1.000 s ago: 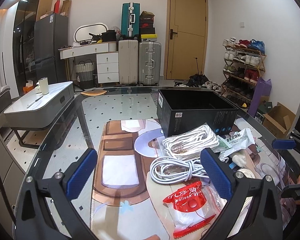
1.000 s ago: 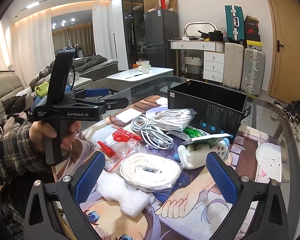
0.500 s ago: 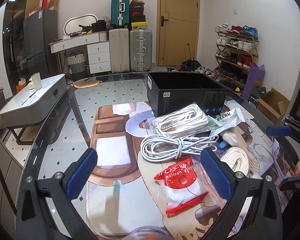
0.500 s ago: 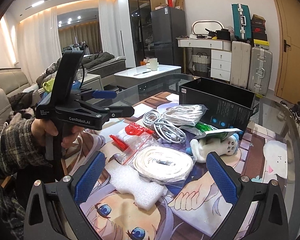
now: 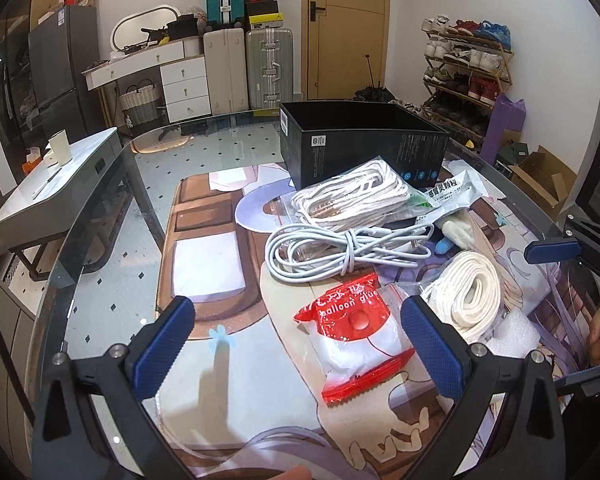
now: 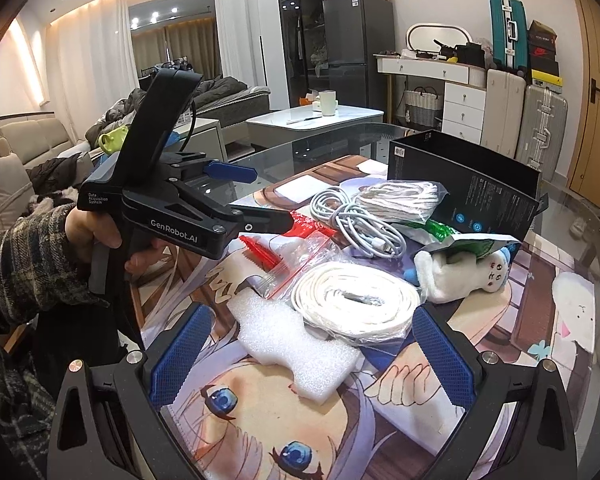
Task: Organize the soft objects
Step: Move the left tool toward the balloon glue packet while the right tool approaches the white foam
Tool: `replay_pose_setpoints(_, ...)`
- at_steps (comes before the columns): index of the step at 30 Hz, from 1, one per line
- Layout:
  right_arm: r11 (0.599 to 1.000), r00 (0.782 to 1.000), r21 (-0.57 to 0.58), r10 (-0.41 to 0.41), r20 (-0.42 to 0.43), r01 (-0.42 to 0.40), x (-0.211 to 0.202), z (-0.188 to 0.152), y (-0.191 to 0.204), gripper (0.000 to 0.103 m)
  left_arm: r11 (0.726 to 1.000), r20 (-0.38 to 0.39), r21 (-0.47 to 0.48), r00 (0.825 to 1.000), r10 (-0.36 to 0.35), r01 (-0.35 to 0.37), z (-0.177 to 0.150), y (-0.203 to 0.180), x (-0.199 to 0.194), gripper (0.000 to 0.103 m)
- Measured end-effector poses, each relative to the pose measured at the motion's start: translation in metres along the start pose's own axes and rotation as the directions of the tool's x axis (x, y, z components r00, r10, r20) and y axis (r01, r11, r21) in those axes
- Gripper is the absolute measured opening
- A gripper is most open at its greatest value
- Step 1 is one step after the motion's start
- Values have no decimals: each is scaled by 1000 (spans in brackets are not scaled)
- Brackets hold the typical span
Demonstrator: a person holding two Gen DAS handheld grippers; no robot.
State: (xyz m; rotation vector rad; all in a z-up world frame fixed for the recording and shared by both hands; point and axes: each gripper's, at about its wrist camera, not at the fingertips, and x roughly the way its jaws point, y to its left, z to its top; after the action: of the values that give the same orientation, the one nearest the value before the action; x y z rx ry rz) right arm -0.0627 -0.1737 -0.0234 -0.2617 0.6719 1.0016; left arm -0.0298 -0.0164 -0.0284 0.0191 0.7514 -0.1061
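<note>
Since the earlier frames, the left gripper [image 5: 298, 344] has drawn closer over the pile and tipped down, so the red balloon glue packet [image 5: 354, 338] now lies between its blue pads in the lower centre of the left wrist view; the right gripper [image 6: 310, 358] has eased forward toward the foam.

Both pairs of jaws stand wide and hold nothing. In the right wrist view the left gripper shows at centre left, gripped by a hand [image 6: 100, 236] in a plaid sleeve [image 6: 24, 268], held above the worktop [image 5: 112, 248], a glass top covered with an anime-print mat [image 6: 260, 412].

The soft things are heaped at centre right of the mat. A white foam piece [image 6: 296, 344] lies at lower centre of the right wrist view, between the right gripper's pads. Just beyond it sits a bagged coil of flat white cord [image 6: 356, 304], touching a clear zip bag [image 6: 296, 260]. A loose white cable [image 5: 340, 248] lies behind the packet, and a bagged bundle of white rope [image 5: 356, 196] rests against the open black box [image 5: 360, 144]. A white plush toy [image 6: 460, 272] lies at right, under a green and white packet [image 6: 472, 244].
</note>
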Motion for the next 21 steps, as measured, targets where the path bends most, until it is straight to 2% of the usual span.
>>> replay_pose_setpoints(8, 997, 994, 19, 79, -69, -78, 13, -3, 4, 103, 1000, -44, 26, 999, -5, 6, -2, -5, 7, 103)
replay_pose_setpoints(21, 991, 983, 4, 137, -119, -137, 26, -5, 10, 103, 998, -120, 57, 993, -18, 25, -2, -12, 20, 103)
